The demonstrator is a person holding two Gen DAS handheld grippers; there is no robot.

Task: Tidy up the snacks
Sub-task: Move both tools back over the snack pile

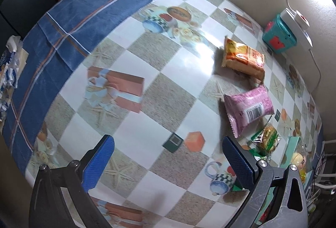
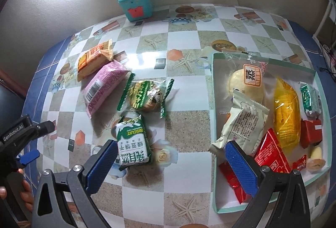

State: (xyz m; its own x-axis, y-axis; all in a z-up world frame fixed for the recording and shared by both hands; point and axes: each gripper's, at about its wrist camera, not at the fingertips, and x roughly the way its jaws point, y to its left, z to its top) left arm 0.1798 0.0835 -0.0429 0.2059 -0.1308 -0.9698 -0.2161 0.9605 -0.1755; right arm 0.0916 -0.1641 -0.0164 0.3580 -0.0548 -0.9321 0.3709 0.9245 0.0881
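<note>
On table (image 2: 184,123): four loose snack packets (image 2: 134,141); both grippers' jaws spread, empty.

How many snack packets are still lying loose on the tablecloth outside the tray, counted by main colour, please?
Orange: 1, the orange packet
Pink: 1, the pink packet
Green and white: 2, the round cake packet and the biscuit packet
Total: 4

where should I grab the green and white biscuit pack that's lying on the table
Grip the green and white biscuit pack across its two long sides at mid-body, coming down from above. It lies flat, lengthwise toward the open right hand-held gripper, with free table on both sides.
</note>
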